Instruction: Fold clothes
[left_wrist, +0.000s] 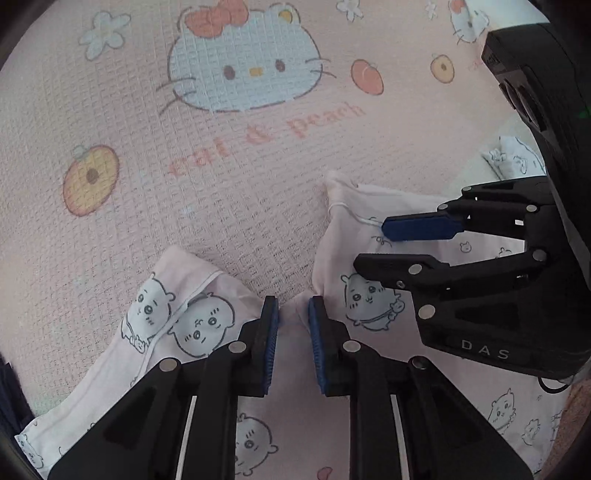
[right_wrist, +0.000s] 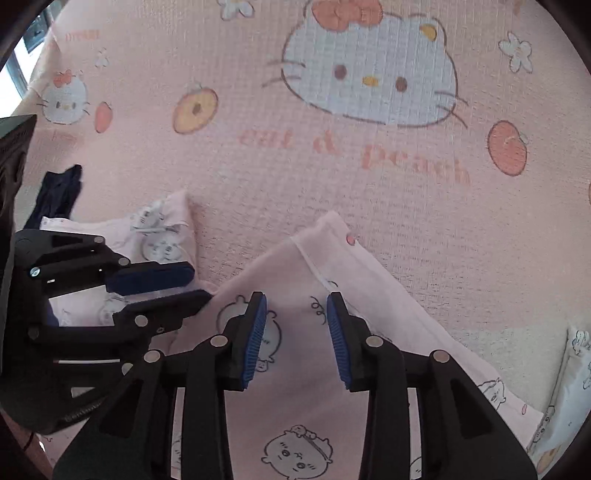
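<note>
A: Pink garment (left_wrist: 369, 302), thin cotton with small cartoon faces, lies rumpled on the pink cartoon-cat bedsheet (left_wrist: 229, 192), right under both your grippers. Two flaps stick up, with bare sheet showing between them.

B: Left gripper (left_wrist: 293, 321)?

A: Pinching a small ridge of the cloth where the two flaps meet. The blue pads (left_wrist: 271, 332) sit close with fabric bunched between them, so you are holding it. The bite is narrow though.

B: Right gripper (right_wrist: 296, 332)?

A: Jaws partly apart, over the flat part of the garment near its seam. I see cloth under them, not pressed between the pads (right_wrist: 255, 332). Reads as not gripping yet.

B: Risks?

A: One: your left pinch is just a thin tuck. Pull hard and it probably slips out, or you lift a single layer and the fold goes crooked. Two: the two grippers are nearly touching. In the left view the right one's fingers hang just beside yours, so a sideways move could knock them together. Three: close your right jaws where they are and you may also catch the bedsheet, since the cloth is thin and lies flat on it.

B: Anything else around?

A: Dark garment (right_wrist: 59, 195) at the left edge, and another printed piece (right_wrist: 576, 369) at the far right, both apart from this one. Keep clear of them.
</note>
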